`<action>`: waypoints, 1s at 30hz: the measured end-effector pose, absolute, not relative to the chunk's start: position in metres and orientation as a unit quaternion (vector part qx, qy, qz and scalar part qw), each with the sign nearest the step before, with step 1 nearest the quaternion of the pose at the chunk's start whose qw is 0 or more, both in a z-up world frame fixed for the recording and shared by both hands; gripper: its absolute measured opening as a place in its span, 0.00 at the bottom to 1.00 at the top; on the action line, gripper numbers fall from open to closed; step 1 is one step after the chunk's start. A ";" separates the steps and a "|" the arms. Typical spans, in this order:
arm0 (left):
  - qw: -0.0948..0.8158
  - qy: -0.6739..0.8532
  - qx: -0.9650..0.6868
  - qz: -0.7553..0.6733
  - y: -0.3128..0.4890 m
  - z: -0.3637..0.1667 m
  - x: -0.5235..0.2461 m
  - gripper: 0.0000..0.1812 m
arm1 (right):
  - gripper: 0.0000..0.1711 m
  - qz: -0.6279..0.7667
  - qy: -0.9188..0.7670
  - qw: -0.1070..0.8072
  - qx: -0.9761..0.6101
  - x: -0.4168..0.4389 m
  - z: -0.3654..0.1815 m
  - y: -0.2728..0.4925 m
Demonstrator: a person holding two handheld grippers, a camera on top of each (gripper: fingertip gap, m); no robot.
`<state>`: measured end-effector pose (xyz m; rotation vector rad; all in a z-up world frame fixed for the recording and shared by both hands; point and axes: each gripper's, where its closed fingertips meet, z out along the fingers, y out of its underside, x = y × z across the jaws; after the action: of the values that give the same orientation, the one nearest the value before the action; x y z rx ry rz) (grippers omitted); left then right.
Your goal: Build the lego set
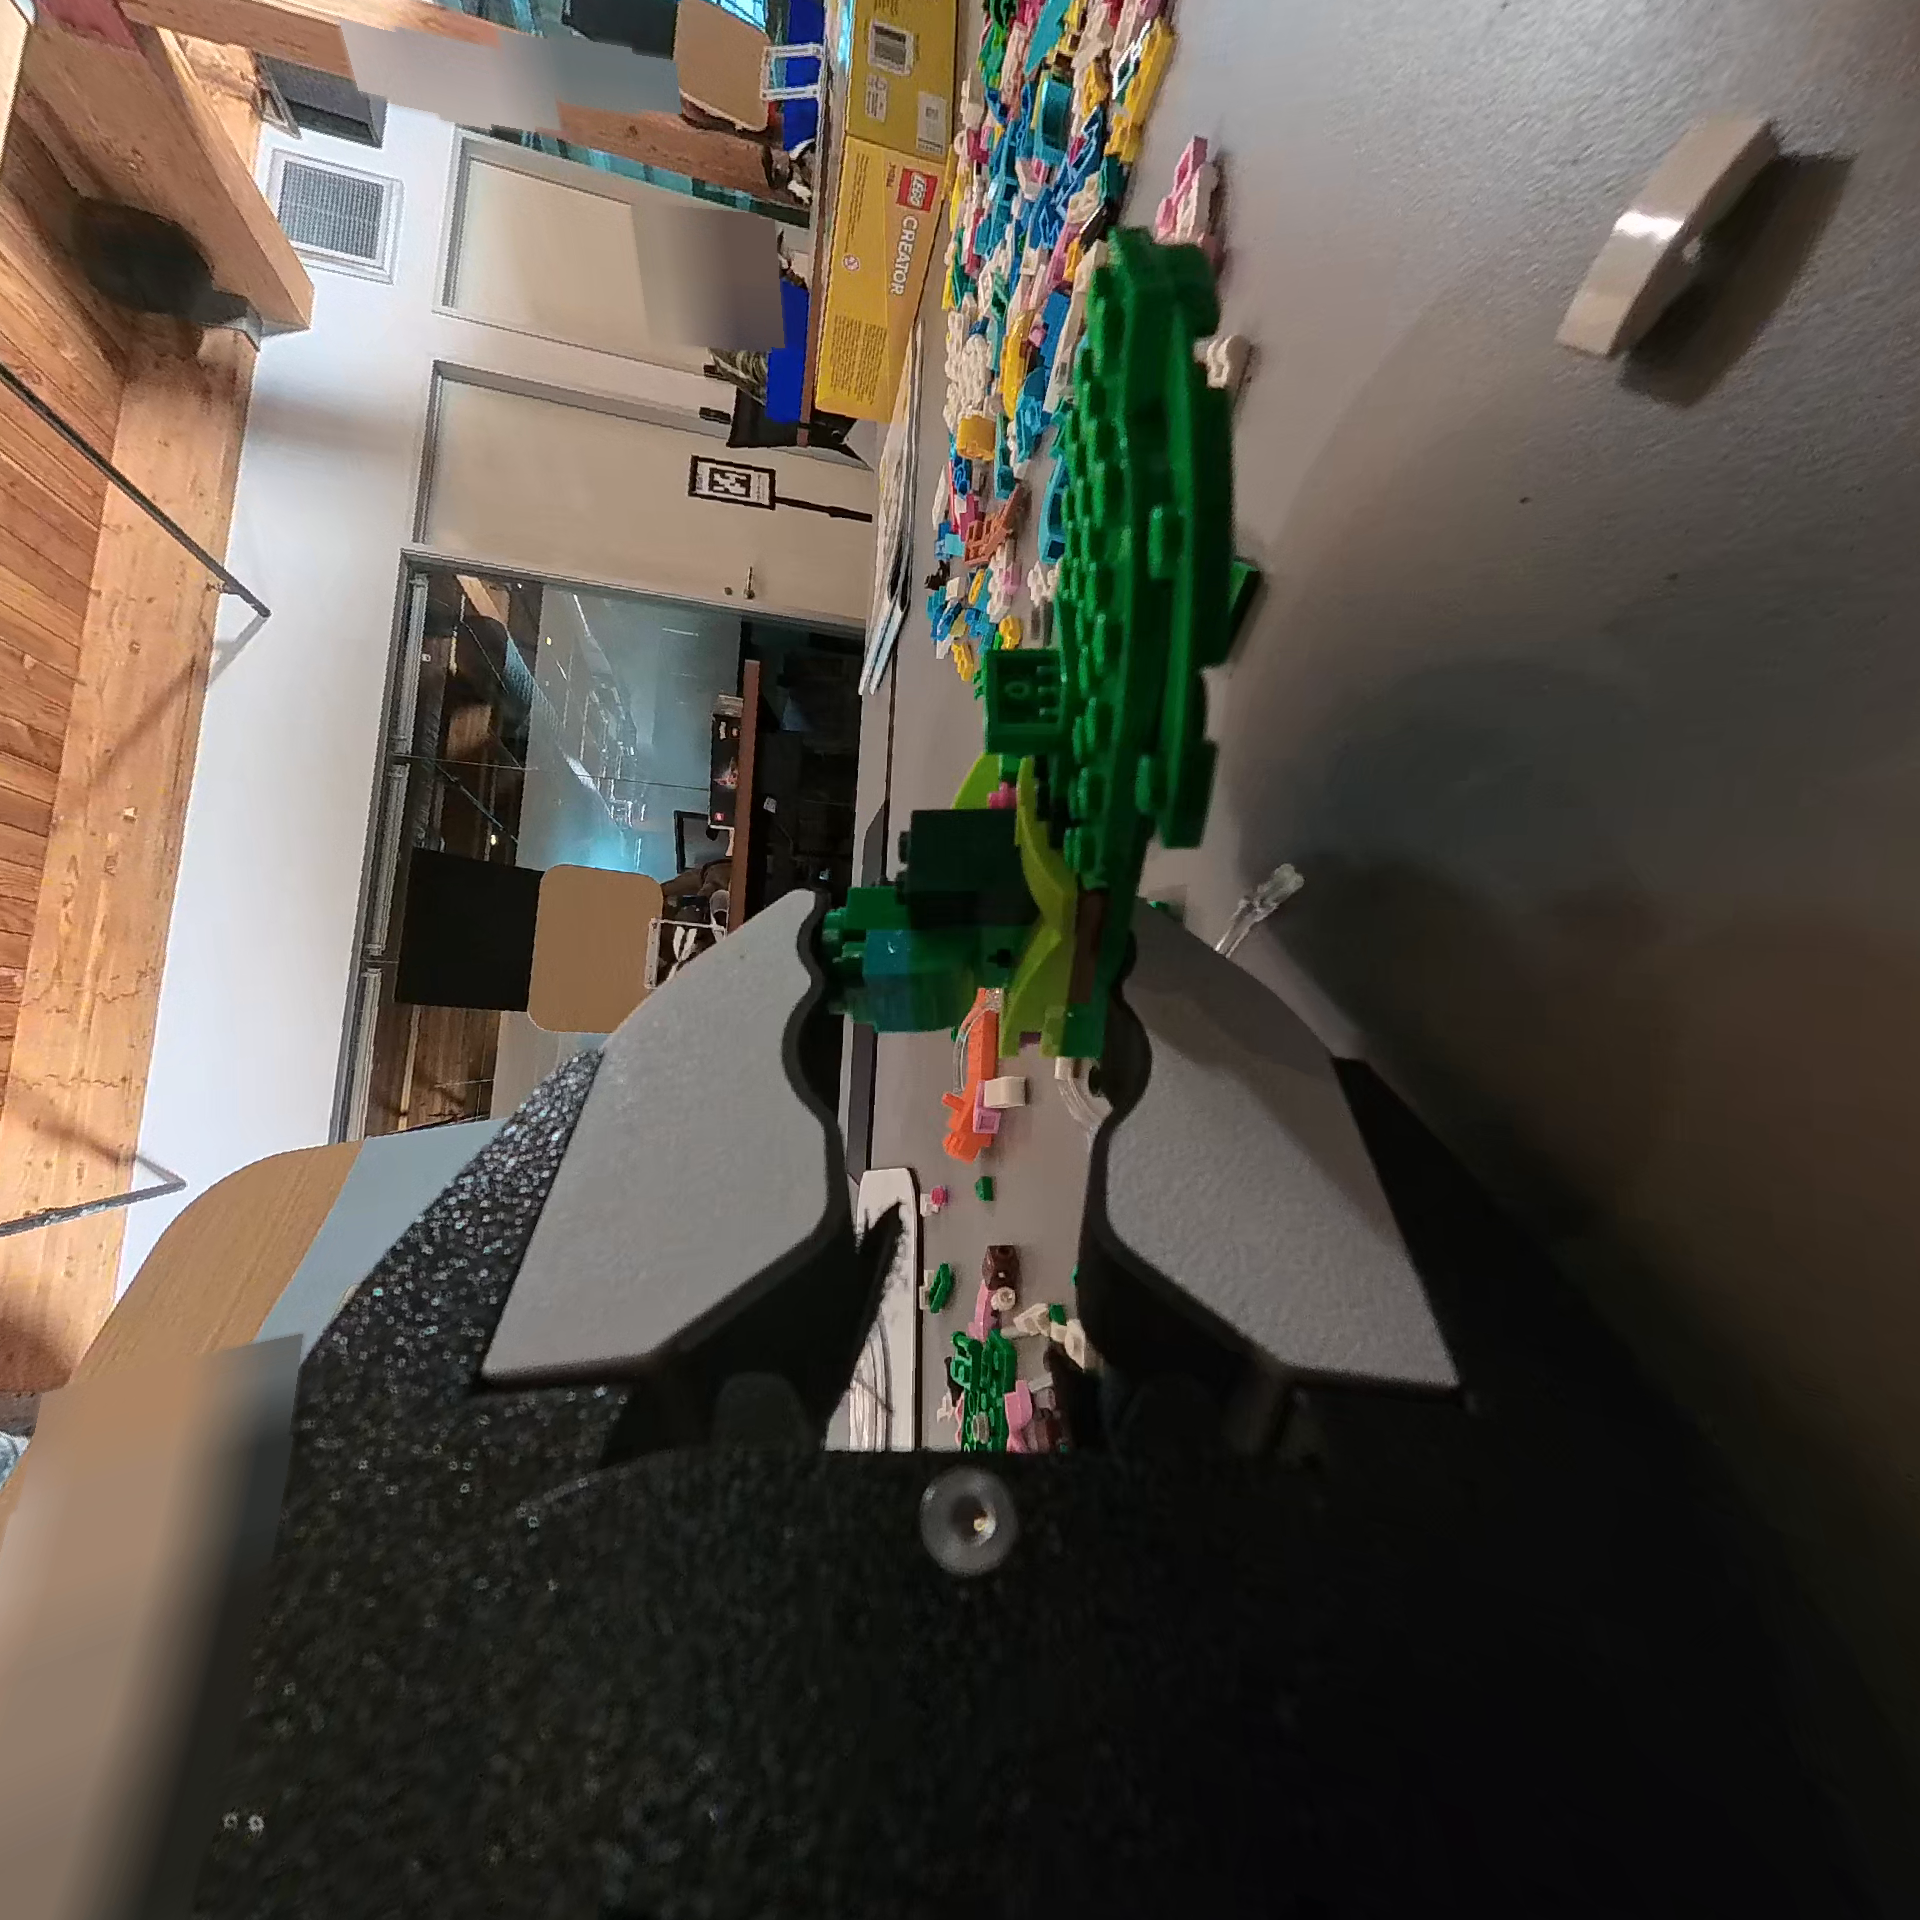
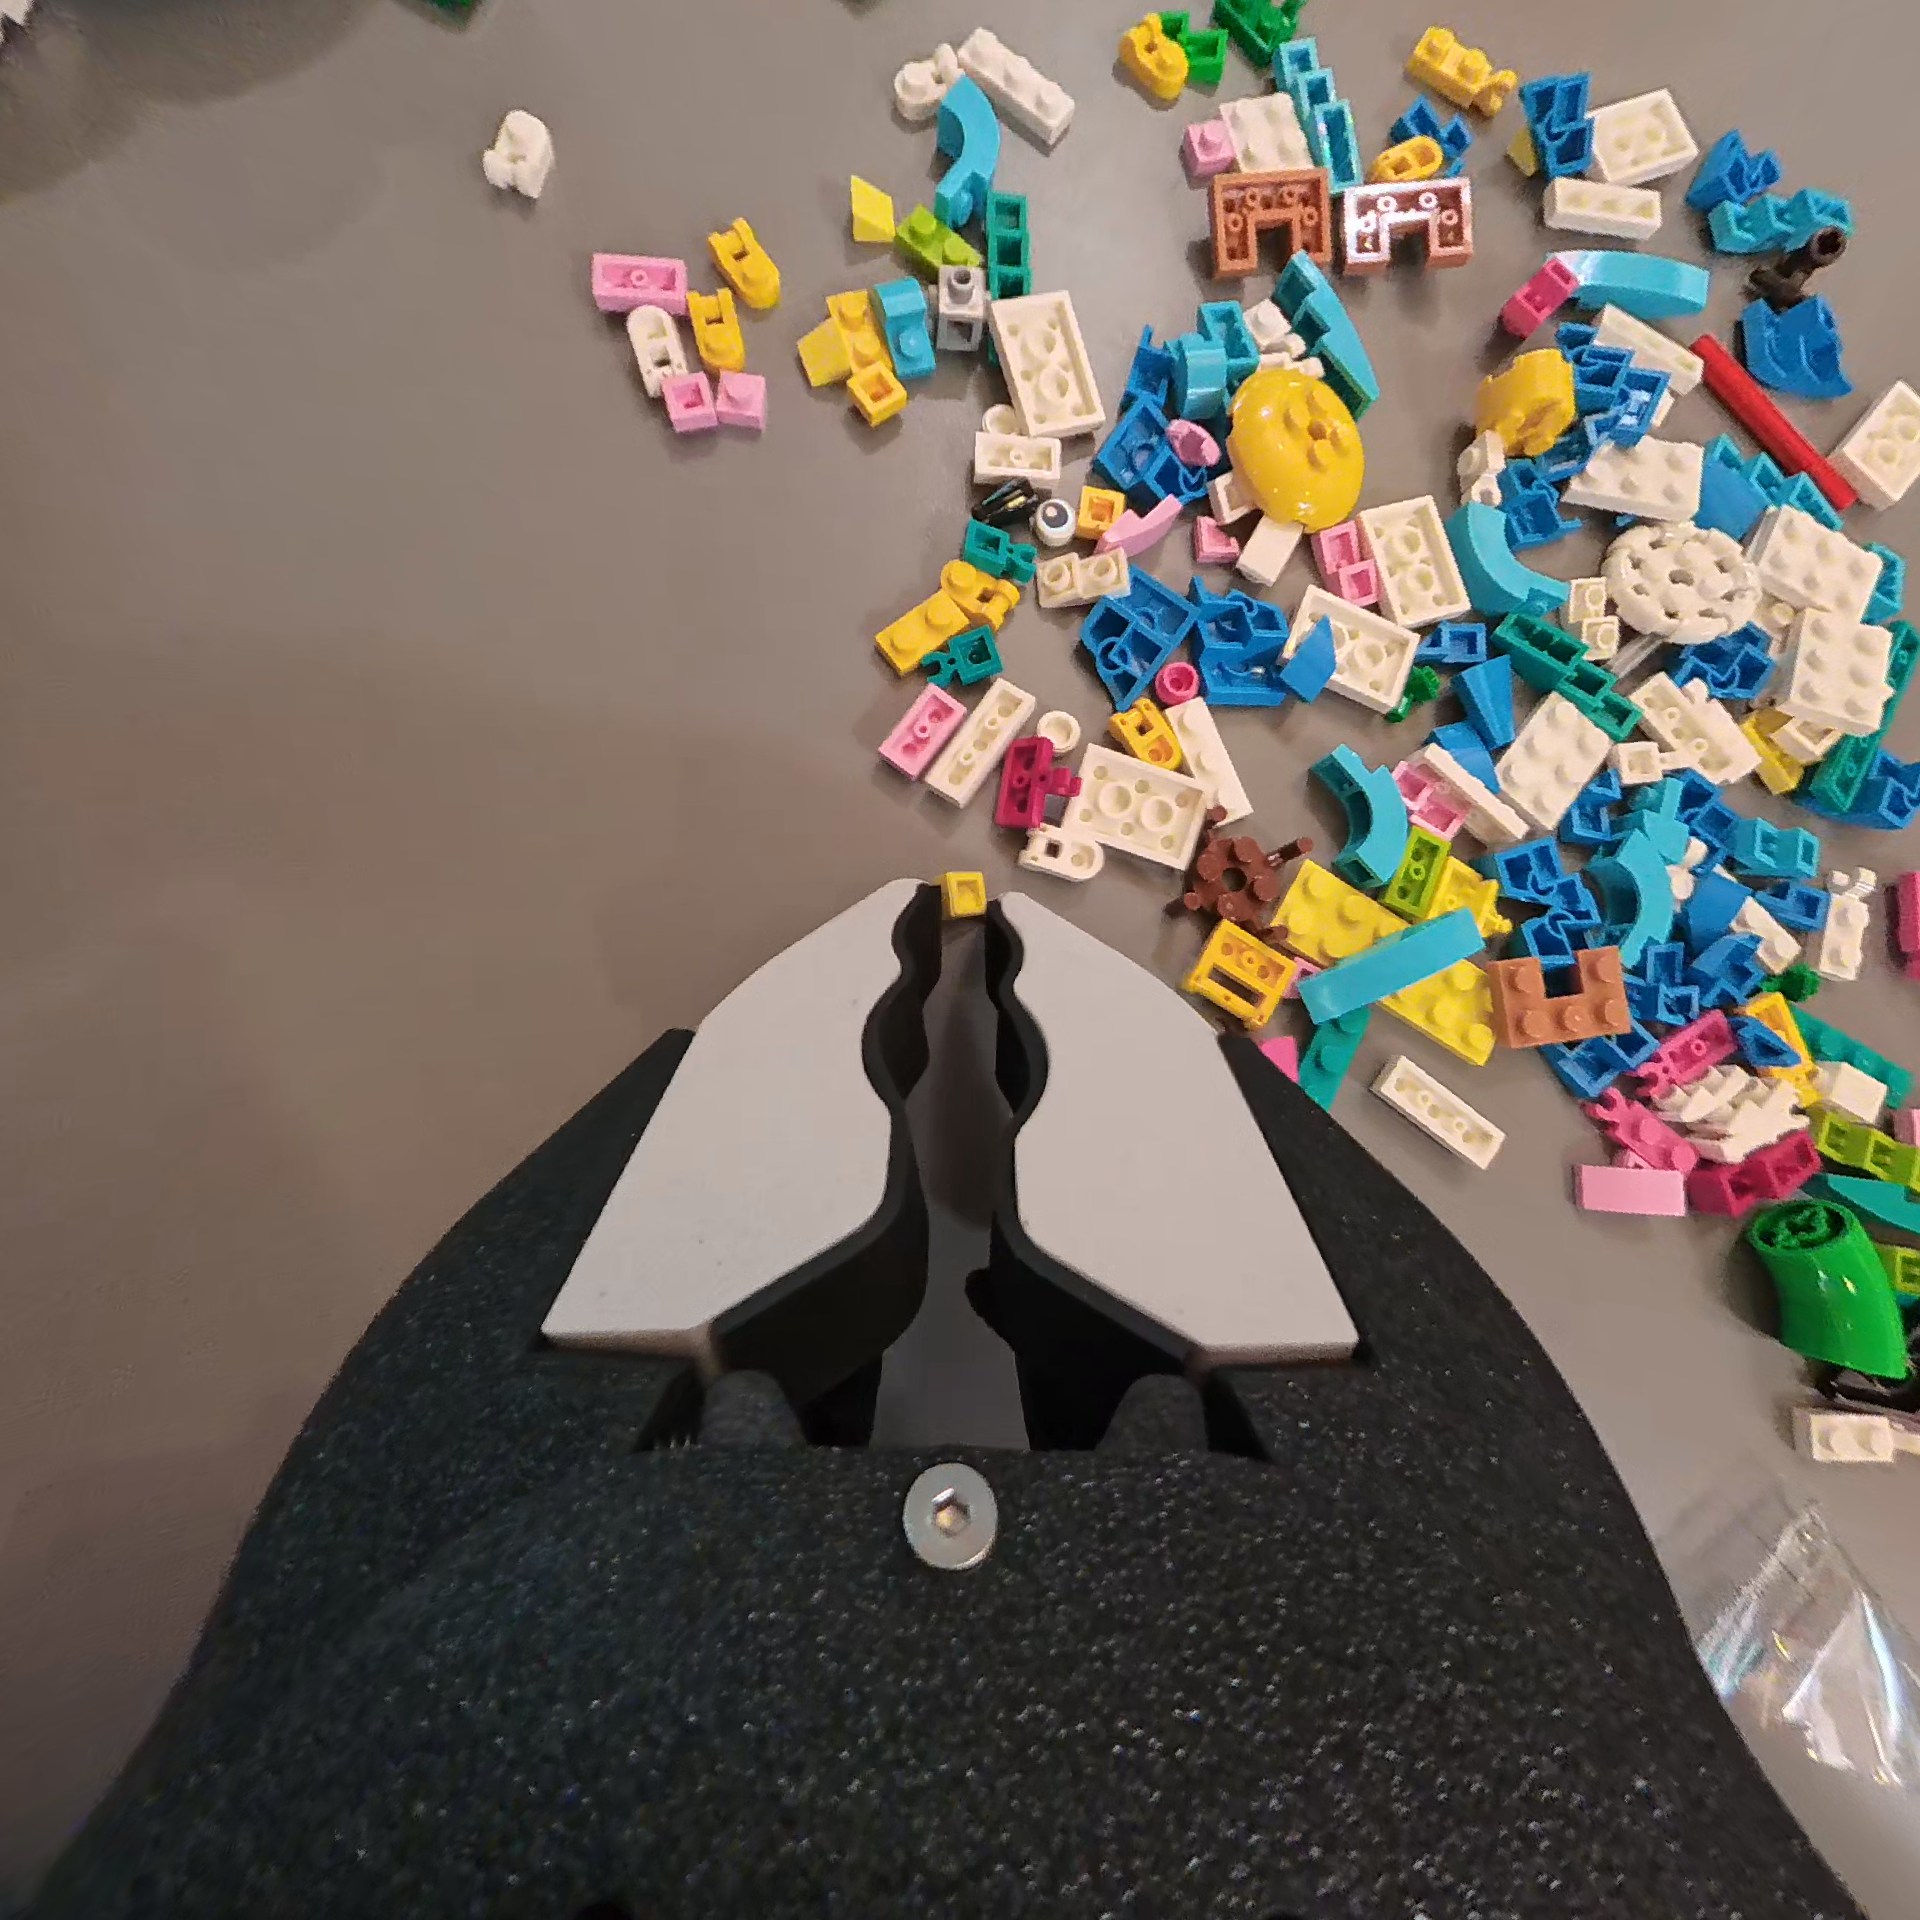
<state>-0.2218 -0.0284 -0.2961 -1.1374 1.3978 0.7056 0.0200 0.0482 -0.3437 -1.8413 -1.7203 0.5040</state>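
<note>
Over on the grey table point(image 2: 364, 675), right gripper point(image 2: 961, 902) pinched tight on a tiny yellow brick point(image 2: 963, 894), held right at the fingertips, just short of the loose brick pile point(image 2: 1455, 623). Loads of white, blue, pink and yellow pieces spread out there, plus a yellow dome piece point(image 2: 1297, 445), a brown round bit point(image 2: 1236, 878), a red rod point(image 2: 1771, 434) and a green curved piece point(image 2: 1834, 1304) near the right edge. Crinkly clear plastic bag point(image 2: 1808, 1662) down in the corner. Left view rolled sideways: left gripper point(image 1: 971, 961) clamped around the near end of the green build point(image 1: 1122, 582), with one finger on the stacked dark green and teal bricks point(image 1: 914, 935), the other behind the lime leaf piece point(image 1: 1039, 935). Green plate stretching away toward the pile. Orange piece point(image 1: 966, 1117) and small scattered bits lying on the table below the fingers. Yellow set box point(image 1: 883, 229) farther back, white flat piece point(image 1: 1662, 239) well apart on the table.
</note>
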 end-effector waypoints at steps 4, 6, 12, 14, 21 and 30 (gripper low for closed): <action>0.569 0.595 -0.481 0.300 -0.029 -0.295 -0.220 0.26 | 0.04 0.226 -0.675 0.282 -0.643 0.003 -0.336 0.027; 0.570 0.595 -0.482 0.298 -0.029 -0.295 -0.220 0.26 | 0.04 0.266 -0.702 0.283 -0.597 -0.016 -0.326 0.005; 0.568 0.599 -0.480 0.297 -0.030 -0.297 -0.218 0.26 | 0.04 0.297 -0.796 0.233 -0.473 -0.063 -0.333 -0.064; 0.568 0.599 -0.479 0.298 -0.030 -0.297 -0.217 0.26 | 0.05 0.292 -0.812 0.224 -0.454 -0.070 -0.339 -0.074; 0.568 0.601 -0.477 0.298 -0.030 -0.297 -0.217 0.26 | 0.09 0.256 -0.771 0.290 -0.506 -0.075 -0.331 -0.028; 0.567 0.604 -0.474 0.298 -0.032 -0.297 -0.216 0.27 | 0.08 0.218 -0.722 0.315 -0.576 -0.102 -0.330 0.034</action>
<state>-0.2155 -0.0316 -0.2970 -1.1137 1.4191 0.7004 -0.1024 0.0343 -0.3297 -1.5189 -1.9030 0.5748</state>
